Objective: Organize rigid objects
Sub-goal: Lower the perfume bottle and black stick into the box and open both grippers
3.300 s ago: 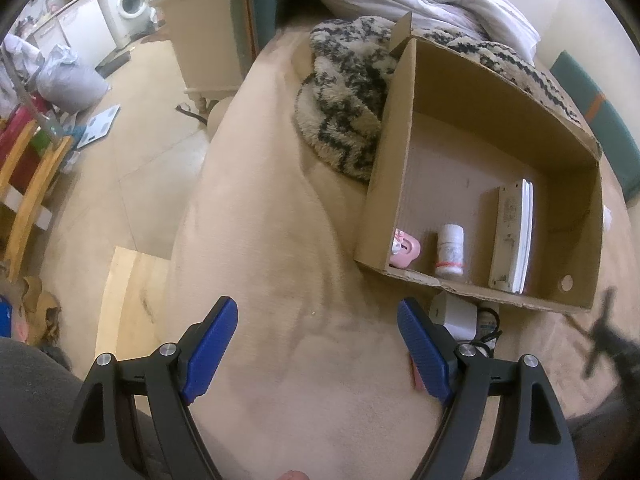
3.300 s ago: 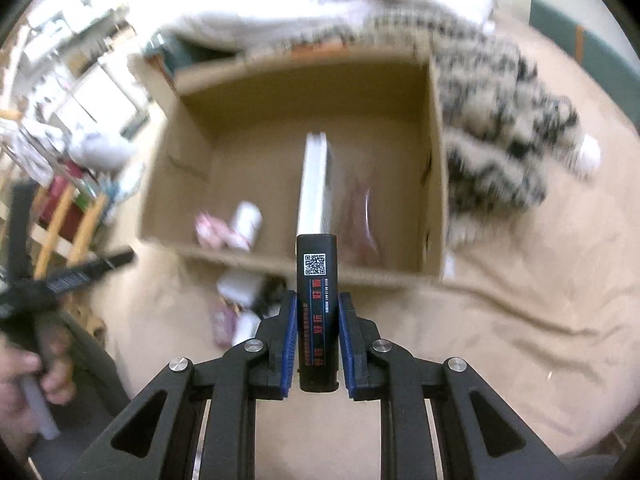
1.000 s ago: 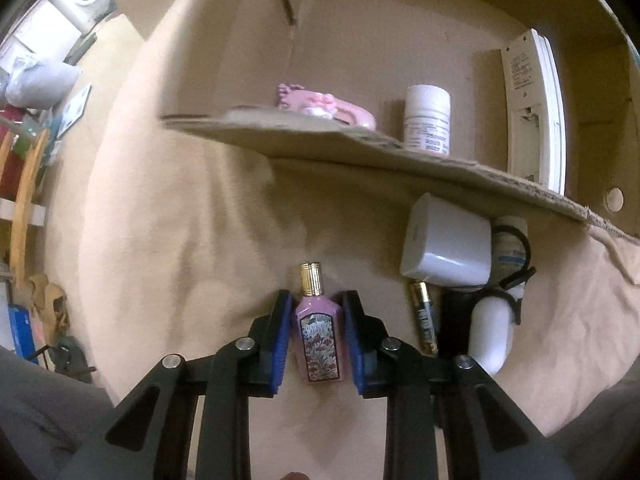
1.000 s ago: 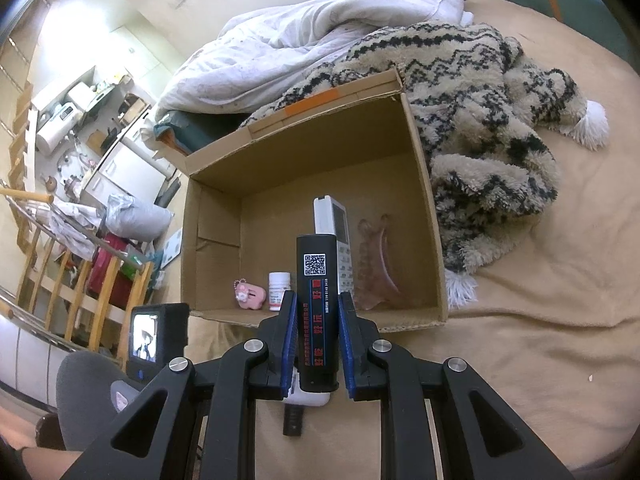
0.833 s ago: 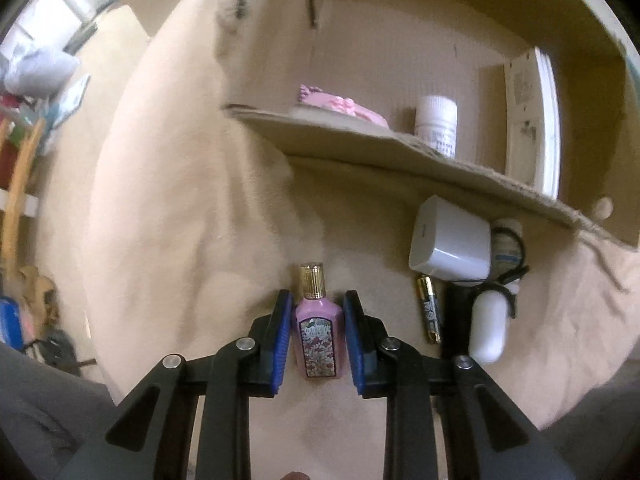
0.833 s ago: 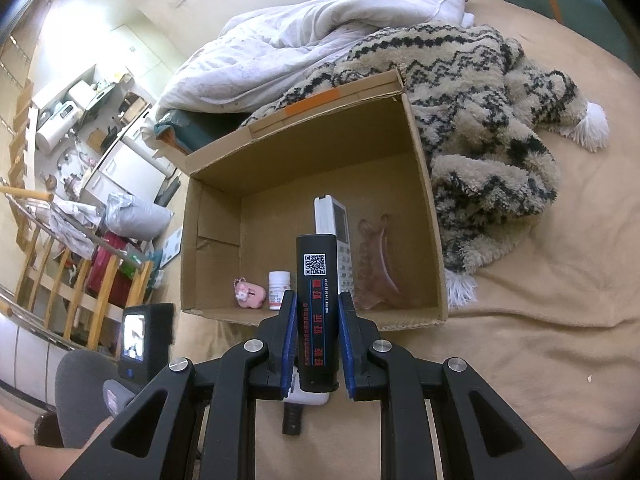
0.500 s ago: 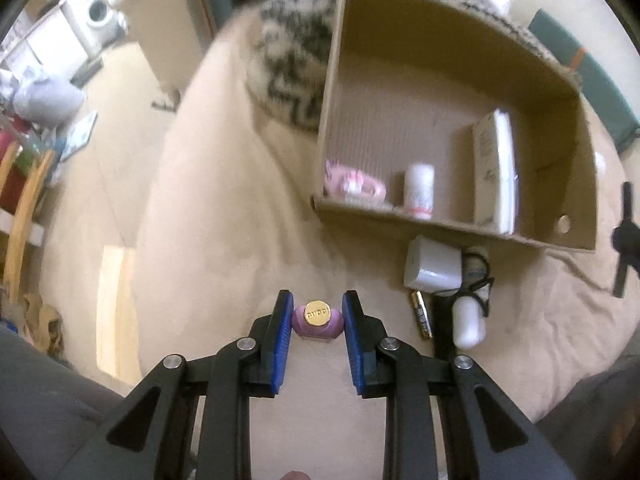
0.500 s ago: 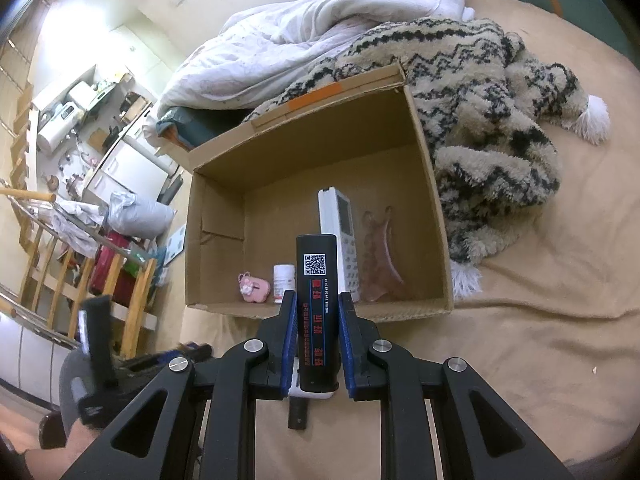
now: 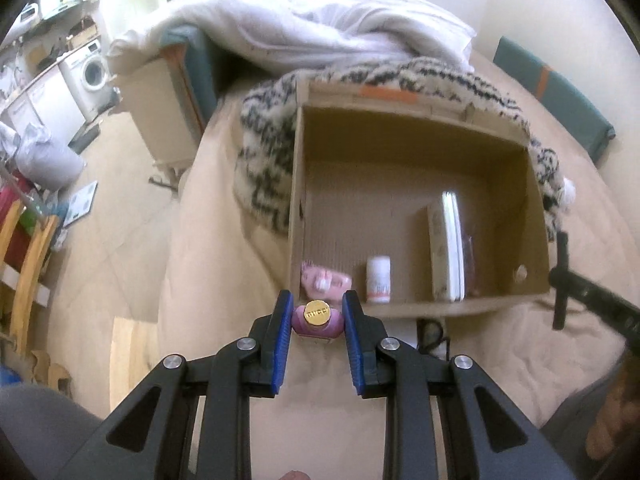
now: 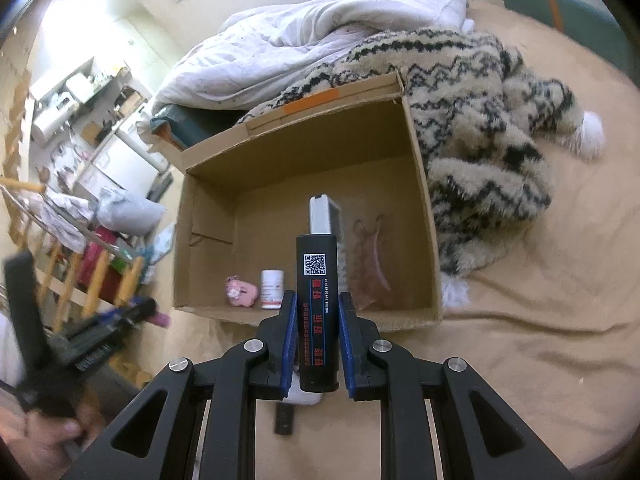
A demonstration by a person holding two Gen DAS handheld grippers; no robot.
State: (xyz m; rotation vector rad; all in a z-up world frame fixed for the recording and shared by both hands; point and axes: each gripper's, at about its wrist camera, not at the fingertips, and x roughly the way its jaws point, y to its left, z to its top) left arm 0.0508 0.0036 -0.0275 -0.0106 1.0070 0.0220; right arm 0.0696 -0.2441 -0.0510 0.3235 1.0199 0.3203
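Looking through the left wrist view: left hand-held gripper (image 9: 316, 322) narrow, blue pads clamped on a pink perfume bottle (image 9: 317, 321) with a gold cap facing the lens, held in the air above the bed (image 9: 224, 208), just short of the near wall of a cardboard box (image 9: 420, 120). Box open-topped, resting on the tan bed cover, a patterned fleece blanket (image 9: 264, 160) against its left and far sides, a white duvet (image 9: 328, 24) heaped beyond at the head of the bed. Inside the box, along the near wall: a pink pig-like figurine (image 9: 324, 280) in the near-left corner, a small white bottle (image 9: 378, 278) upright beside it, a white remote control (image 9: 446, 248) on edge further right. Right hand-held gripper's black frame (image 9: 584, 288) blurred at the picture's right edge.

Turning to the right wrist view: right hand-held gripper (image 10: 318, 330) narrow, pads gripping a black tube (image 10: 317, 308) with a QR code and red lettering, upright, held above the bed short of the box's near wall (image 10: 400, 322). Same figurine (image 10: 241, 292), white bottle (image 10: 272, 283) and remote (image 10: 322, 216) in the box, plus a brownish flat item (image 10: 370, 264) lying right of the remote. Left hand-held gripper (image 10: 152, 314) blurred at lower left, pink showing at its tip.
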